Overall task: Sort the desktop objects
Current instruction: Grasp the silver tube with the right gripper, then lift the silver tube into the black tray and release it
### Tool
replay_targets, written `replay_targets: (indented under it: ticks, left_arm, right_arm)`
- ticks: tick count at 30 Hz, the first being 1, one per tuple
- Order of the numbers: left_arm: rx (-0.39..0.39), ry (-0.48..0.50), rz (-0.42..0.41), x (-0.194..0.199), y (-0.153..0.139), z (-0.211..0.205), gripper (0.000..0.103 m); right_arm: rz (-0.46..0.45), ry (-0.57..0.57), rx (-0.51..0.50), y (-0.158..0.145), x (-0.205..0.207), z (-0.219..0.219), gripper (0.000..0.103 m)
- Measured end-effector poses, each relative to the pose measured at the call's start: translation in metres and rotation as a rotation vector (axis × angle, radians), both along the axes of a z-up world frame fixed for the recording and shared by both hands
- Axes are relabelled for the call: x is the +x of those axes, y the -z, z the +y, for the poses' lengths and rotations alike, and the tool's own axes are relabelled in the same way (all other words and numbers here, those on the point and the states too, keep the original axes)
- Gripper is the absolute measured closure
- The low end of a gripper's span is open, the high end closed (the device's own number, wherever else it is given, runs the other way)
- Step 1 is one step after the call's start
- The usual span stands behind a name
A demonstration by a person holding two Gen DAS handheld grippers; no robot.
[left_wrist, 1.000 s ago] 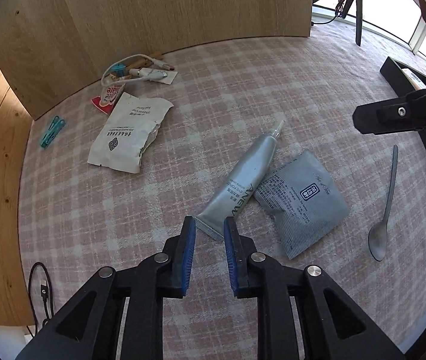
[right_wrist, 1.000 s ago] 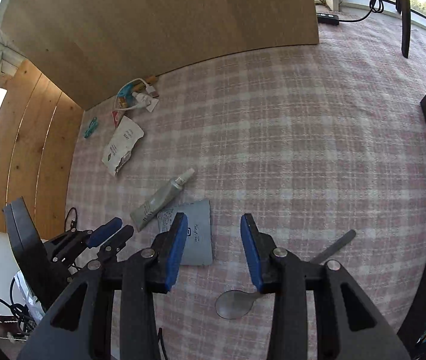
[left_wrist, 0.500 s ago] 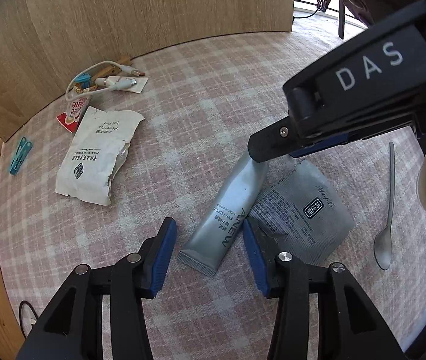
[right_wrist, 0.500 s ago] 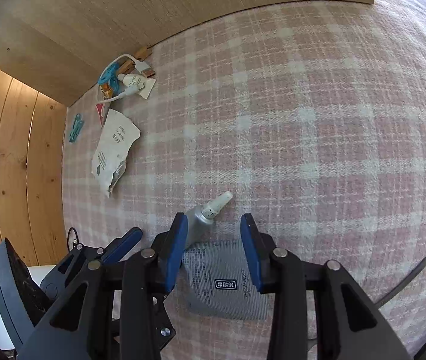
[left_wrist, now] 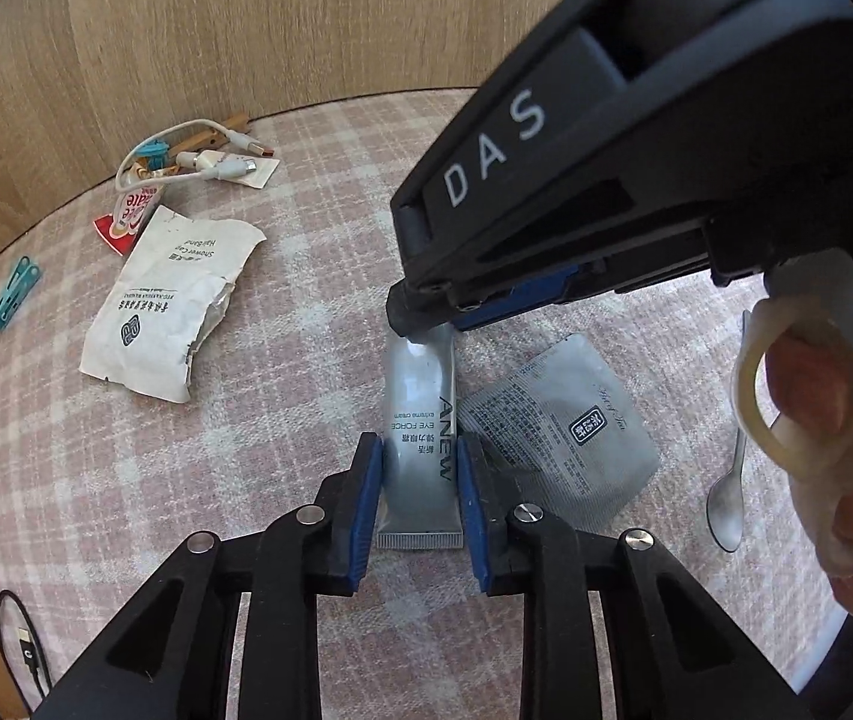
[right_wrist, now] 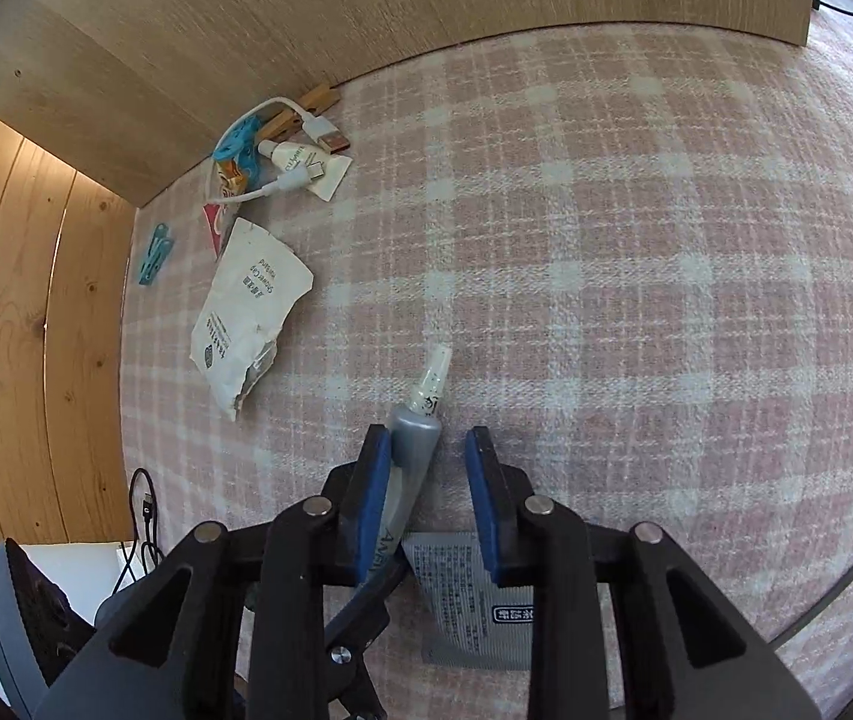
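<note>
Step in hand, as I read it: picking the cream tube (left_wrist: 420, 420) off the checked cloth (left_wrist: 306, 420) so it can be sorted.

Left gripper (left_wrist: 417, 468) has its blue pads on both long sides of the tube near the crimped tail; it looks closed on it, with the tube still lying flat on the cloth. Right gripper (right_wrist: 429, 480) is over the tube's shoulder end from above, jaws apart at medium width; the left pad is touching or just beside the tube, the right pad is clear of it (so not gripping).

Tube: silver-grey, flat, soft-sided, printed "ANEW EYE FORCE", clear pointed cap (right_wrist: 435, 372) aimed at the far side. Sits mid-cloth, near edge. Its right side is just beside a grey foil sachet (left_wrist: 570, 432); the left gripper's right finger lies over the sachet's corner.

Next move likely needs:
- lifting straight up, so the sachet isn't dragged along
- either closing the right gripper on the shoulder or backing it off
- light squeeze only, as the tube body will deform

Others yet unsorted: torn white packet (left_wrist: 168, 312) to the left, cable-and-bits pile (left_wrist: 198, 162) far left by the wood panel, teal clip (left_wrist: 12, 294) at the left edge, spoon (left_wrist: 726, 504) to the right.
</note>
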State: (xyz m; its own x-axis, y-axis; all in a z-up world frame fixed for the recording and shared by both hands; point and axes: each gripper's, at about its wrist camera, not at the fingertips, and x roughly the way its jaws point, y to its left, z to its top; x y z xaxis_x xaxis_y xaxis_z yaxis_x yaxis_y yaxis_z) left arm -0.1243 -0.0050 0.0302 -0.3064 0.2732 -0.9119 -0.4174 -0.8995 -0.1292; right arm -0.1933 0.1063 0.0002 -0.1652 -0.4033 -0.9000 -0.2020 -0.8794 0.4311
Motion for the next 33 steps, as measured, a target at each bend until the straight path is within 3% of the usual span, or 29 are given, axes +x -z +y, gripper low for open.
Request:
replay_targets:
  ticks: [10,19,25,33]
  left_arm:
    - [0.048,-0.069,0.002,0.001,-0.006,-0.004,0.079]
    - [0.045,-0.045,0.065,0.003,-0.046,0.02,0.079]
    - [0.072,0.032,0.118,0.013,-0.077,0.056,0.079]
    - [0.134,0.207,0.152,0.032,-0.118,0.179,0.079]
  right_arm:
    - [0.027,-0.024,-0.019,0.0,-0.001,-0.021,0.085]
    - [0.118,-0.007,-0.047,-0.04,0.016,-0.007,0.086]
    - [0.187,0.065,-0.058,-0.077,0.032,0.071,0.086]
    - [0.266,0.263,-0.06,-0.113,0.088,0.195,0.086]
